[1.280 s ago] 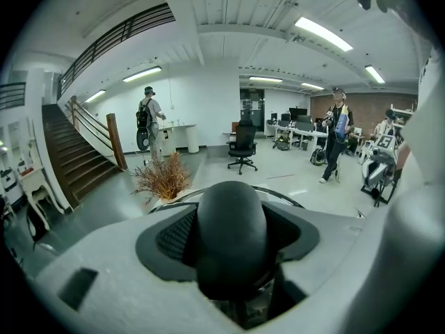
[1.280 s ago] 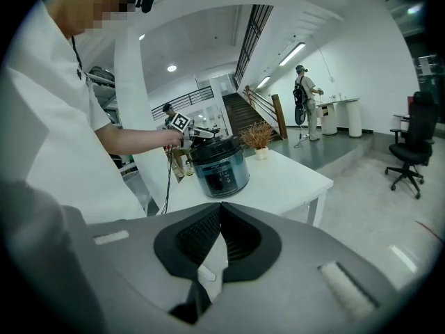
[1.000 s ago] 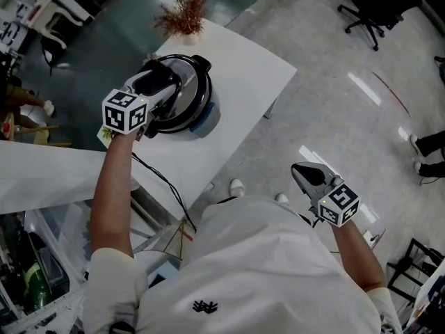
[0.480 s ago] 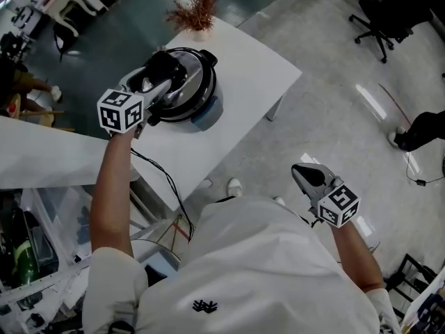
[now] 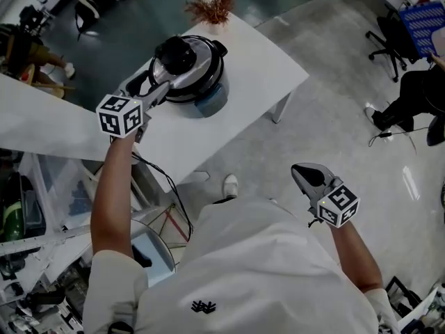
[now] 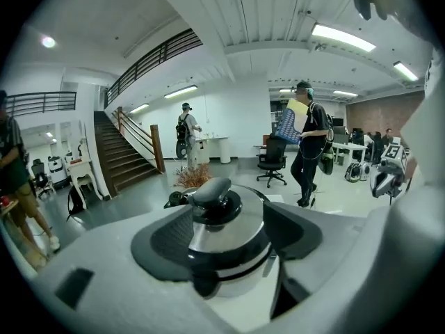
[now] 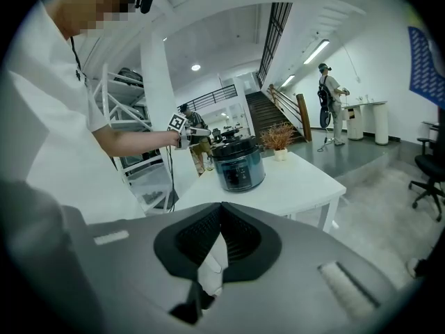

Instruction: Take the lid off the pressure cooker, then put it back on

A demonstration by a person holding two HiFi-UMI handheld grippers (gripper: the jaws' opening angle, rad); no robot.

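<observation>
Lid (image 5: 184, 60) apparently seated; left gripper (image 5: 154, 86) masks its rim.

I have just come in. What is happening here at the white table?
A person holds a claw in each hand. The pressure cooker stands on the white table with its lid on. The left claw is open and empty. It is beside the cooker, at about lid height, and points at the lid's black knob. The right claw is shut, holds nothing, and is held above the floor, far from the table.
</observation>
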